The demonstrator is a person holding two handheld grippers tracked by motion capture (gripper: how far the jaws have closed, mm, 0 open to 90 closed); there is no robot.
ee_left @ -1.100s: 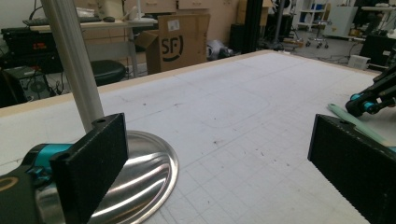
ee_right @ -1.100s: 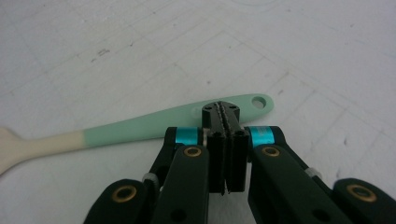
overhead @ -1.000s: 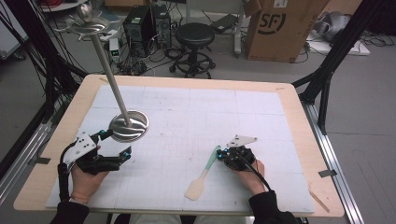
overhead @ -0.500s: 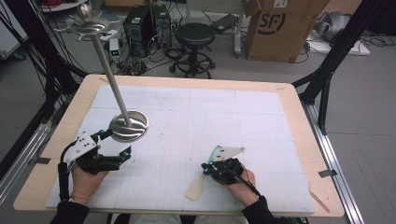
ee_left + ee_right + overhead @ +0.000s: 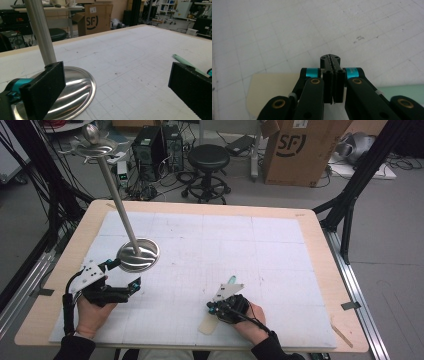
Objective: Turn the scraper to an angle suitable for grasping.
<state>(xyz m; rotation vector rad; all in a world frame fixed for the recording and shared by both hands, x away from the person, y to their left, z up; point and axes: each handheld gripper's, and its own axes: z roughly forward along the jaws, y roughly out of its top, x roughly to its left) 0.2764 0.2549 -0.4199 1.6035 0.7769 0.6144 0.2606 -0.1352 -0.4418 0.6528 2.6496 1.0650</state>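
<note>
Spatula [image 5: 214, 312] inspected near the table's front edge.
Judged light, stiff; slim handle recommended. Right gripper [image 5: 333, 79] closed, nothing held.

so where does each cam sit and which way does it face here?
High view: above the person's edge of the white gridded table mat, facing forward and down; both forearms, left gripper and right gripper show.
Left gripper view: rides the left gripper, looking level across the mat past its open jaws.
Right gripper view: rides the right gripper, jaws shut, looking down at the mat.
Shared: high and left gripper views both show the shiny steel stand with round base and the mint-handled, cream-bladed spatula.
</note>
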